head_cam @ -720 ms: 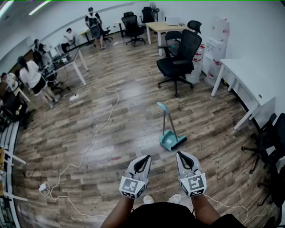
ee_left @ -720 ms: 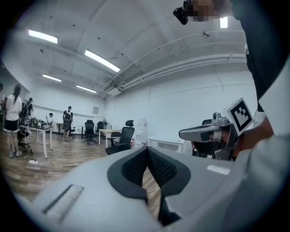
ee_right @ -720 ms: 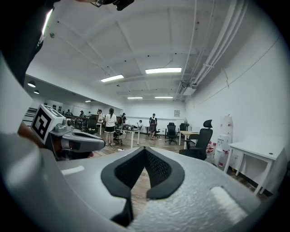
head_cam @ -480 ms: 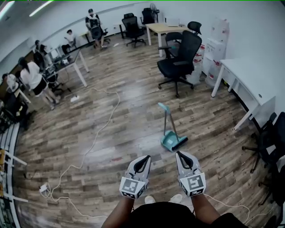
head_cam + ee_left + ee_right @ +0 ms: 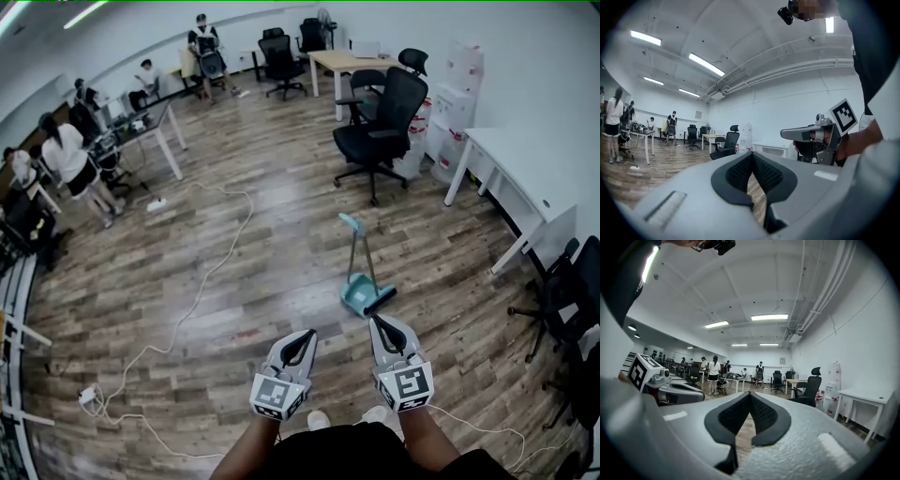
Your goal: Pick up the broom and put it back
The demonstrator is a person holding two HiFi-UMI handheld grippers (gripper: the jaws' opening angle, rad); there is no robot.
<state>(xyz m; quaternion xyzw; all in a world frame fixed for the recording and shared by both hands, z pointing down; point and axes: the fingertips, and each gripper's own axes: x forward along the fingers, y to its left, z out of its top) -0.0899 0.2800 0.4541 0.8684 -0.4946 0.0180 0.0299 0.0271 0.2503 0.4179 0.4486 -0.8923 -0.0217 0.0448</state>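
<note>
Broom (image 5: 354,253) nearer, just beyond right gripper (image 5: 380,322)

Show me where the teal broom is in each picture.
Head view: the broom stands just right of centre, below the black office chair.
Left gripper view: not in it.
Right gripper view: not in it.
Shared landmark: that chair, in all three views.

Grey left tongs (image 5: 307,334) and right tongs (image 5: 378,324) have black pads (image 5: 740,172).
</note>
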